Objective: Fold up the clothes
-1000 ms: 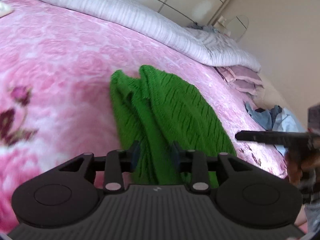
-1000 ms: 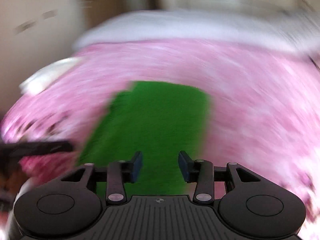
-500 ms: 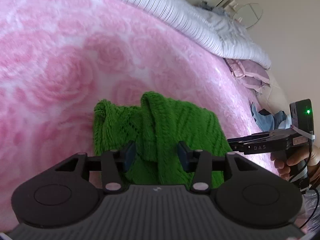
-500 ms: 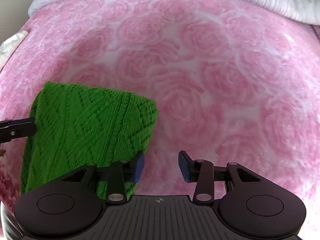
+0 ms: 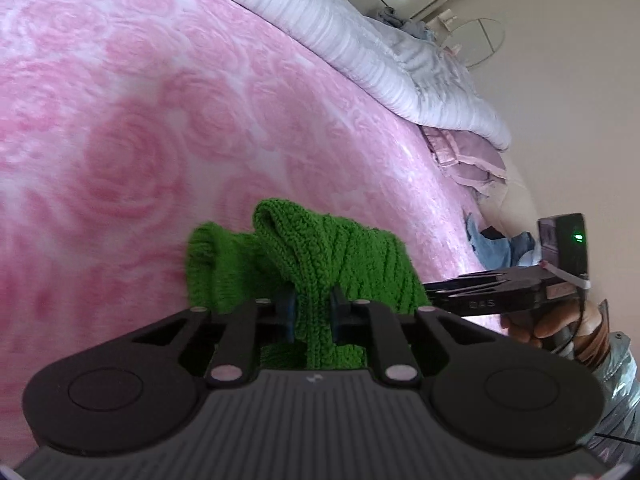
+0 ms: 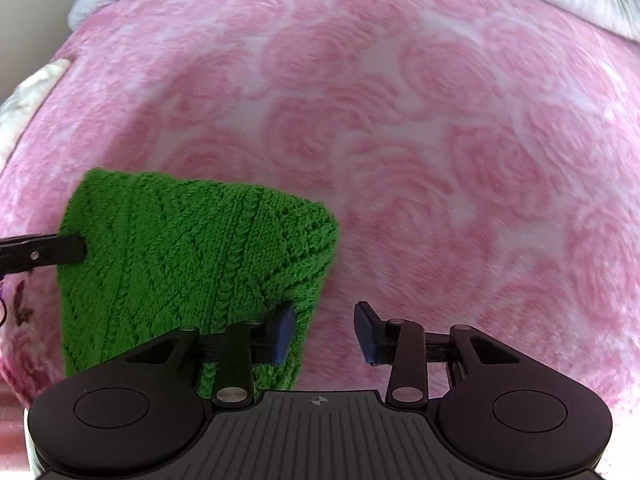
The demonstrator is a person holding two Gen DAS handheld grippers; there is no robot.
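Note:
A green knitted sweater (image 5: 336, 256), folded into a thick bundle, is on the pink rose-patterned blanket (image 5: 160, 128). My left gripper (image 5: 312, 312) is shut on a fold of the sweater. In the right wrist view the sweater (image 6: 180, 256) shows as a folded rectangle at the lower left. My right gripper (image 6: 324, 328) is open and empty beside the sweater's right edge, its left finger just over that edge. The left gripper's tip (image 6: 44, 254) touches the sweater's left side. The right gripper (image 5: 500, 292) shows at the right of the left wrist view.
A white striped duvet (image 5: 360, 44) lies along the far edge of the bed. Lilac pillows (image 5: 468, 156) and blue clothes (image 5: 500, 244) lie at the right. A white pillow (image 6: 28, 92) is at the left. Open pink blanket (image 6: 440, 160) spreads ahead.
My left gripper has closed onto the sweater's fold and come nearer to it. My right gripper has shifted to the sweater's right side and stays open.

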